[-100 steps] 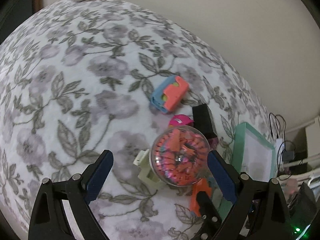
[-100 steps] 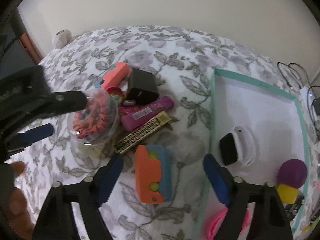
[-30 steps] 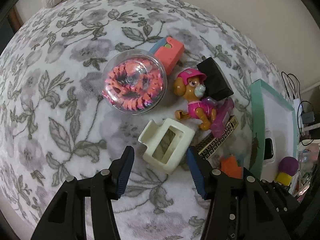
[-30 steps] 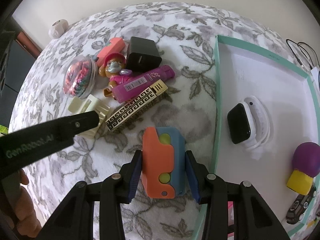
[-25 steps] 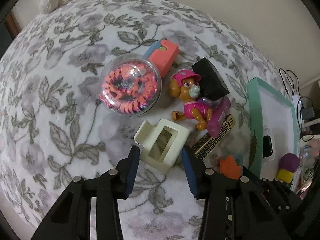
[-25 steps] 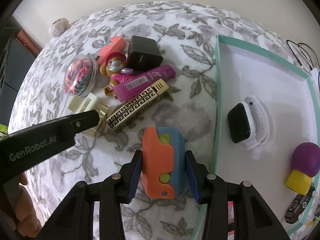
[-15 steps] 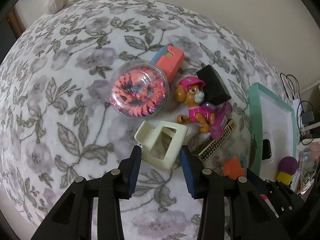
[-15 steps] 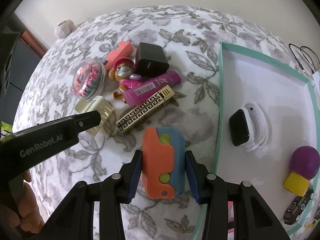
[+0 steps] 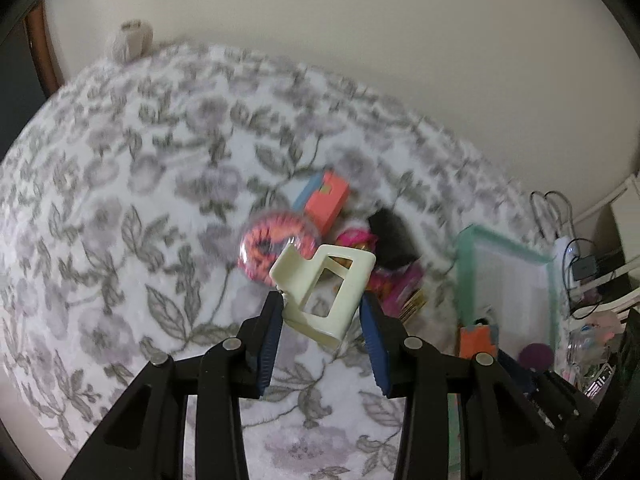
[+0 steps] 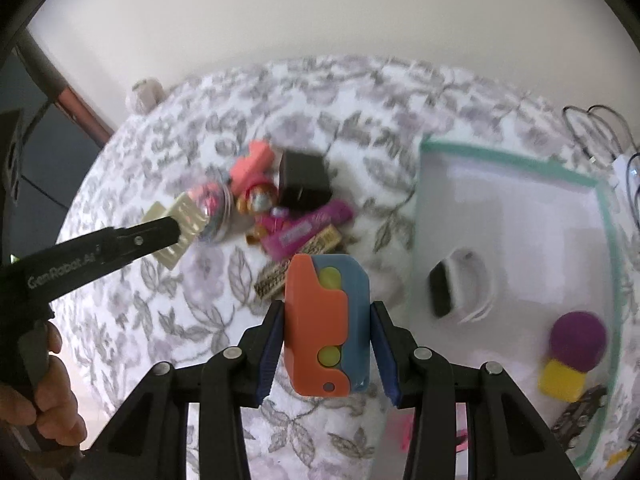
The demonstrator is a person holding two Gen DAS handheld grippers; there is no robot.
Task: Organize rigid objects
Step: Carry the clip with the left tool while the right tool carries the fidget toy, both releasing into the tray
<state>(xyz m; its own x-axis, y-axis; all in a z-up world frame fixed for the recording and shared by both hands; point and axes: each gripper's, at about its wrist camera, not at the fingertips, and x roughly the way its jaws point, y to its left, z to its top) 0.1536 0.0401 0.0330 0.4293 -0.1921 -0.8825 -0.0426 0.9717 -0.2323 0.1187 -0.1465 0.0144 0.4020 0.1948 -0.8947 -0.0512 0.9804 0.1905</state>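
Note:
My left gripper [image 9: 322, 312] is shut on a cream plastic holder [image 9: 326, 288] and holds it in the air above the floral cloth [image 9: 120, 208]. In the right wrist view that holder [image 10: 178, 224] shows at the tip of the left gripper [image 10: 176, 232]. My right gripper [image 10: 326, 328] is shut on an orange and blue toy block [image 10: 326, 320], also off the cloth. A teal-rimmed white tray [image 10: 516, 160] lies to the right, with a smartwatch [image 10: 460, 288] and a purple and yellow toy [image 10: 572, 348] in it.
A pile stays on the cloth: a clear ball of orange rings [image 9: 272, 244], a coral and blue block [image 9: 324, 200], a pink pup figure [image 10: 260, 196], a black box [image 10: 304, 180], a magenta tube [image 10: 308, 228], a patterned gold bar [image 10: 300, 256]. Cables [image 9: 560, 216] trail beyond the tray. A hand [image 10: 36, 392] grips the left handle.
The left jaws closed on the cream holder and lifted it off the cloth. The right gripper rose with the orange and blue block; both views have tilted up toward the wall.

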